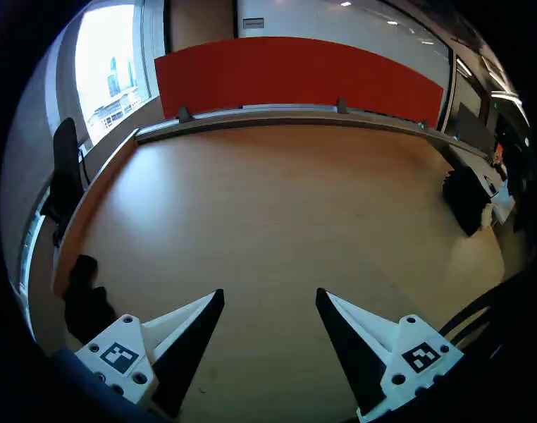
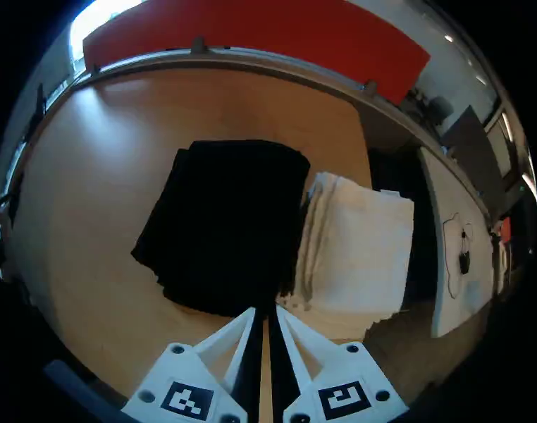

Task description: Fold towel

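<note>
The right gripper (image 2: 266, 314) has its fingers drawn together, with only a thin slit between them. Its tips sit at the near edge of a black towel (image 2: 226, 218), and I cannot tell whether they pinch any cloth. The towel lies as a thick, roughly squared pile on the tabletop (image 2: 106, 183). A folded white towel (image 2: 360, 247) lies just beside it on the right, and their edges touch. The left gripper (image 1: 270, 296) is wide open and holds nothing. It hangs over a bare stretch of tabletop (image 1: 268, 197) with a red panel (image 1: 297, 74) along the far edge.

The step in hand looks like taking hold of the black towel at its near edge. To do it well, the right gripper should catch only the layer it means to move, close to a corner and clear of the white towel. The open left gripper can then take the matching corner, so the cloth lifts evenly and the edges meet squarely.
</note>
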`<state>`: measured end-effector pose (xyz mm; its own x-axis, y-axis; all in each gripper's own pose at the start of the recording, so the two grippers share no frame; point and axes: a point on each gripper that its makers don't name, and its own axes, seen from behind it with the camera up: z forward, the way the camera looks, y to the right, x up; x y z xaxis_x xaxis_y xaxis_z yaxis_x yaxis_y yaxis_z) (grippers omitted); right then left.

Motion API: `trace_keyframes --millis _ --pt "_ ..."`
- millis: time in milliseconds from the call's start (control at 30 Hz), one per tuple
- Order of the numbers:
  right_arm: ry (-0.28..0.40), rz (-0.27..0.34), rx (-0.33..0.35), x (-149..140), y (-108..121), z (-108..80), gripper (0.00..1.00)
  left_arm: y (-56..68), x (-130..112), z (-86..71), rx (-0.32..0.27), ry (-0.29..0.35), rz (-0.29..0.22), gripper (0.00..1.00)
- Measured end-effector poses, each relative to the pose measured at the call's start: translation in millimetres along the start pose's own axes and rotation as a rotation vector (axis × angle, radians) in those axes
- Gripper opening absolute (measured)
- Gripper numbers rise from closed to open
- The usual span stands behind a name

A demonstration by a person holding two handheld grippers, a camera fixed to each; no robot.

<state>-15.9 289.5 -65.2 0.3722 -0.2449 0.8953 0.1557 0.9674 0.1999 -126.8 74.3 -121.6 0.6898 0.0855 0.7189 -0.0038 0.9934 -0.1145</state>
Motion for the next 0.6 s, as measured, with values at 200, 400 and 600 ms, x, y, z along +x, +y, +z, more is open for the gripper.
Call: trace_keyframes --millis 200,400,600 --pt "0.007 0.012 -0.009 -1.5 0.1 0.8 0.09 -1.5 -0.8 -0.3 0.000 -0.001 0.001 0.97" --pt "0.009 0.012 -0.033 -6.3 3.3 -1.3 0.38 -3.3 -1.2 -1.8 0.000 0.002 -0.001 0.97" --pt "0.038 0.026 -0.060 -7.3 3.9 -5.9 0.83 -2.3 -1.7 -1.9 -0.006 0.004 -0.006 0.97"
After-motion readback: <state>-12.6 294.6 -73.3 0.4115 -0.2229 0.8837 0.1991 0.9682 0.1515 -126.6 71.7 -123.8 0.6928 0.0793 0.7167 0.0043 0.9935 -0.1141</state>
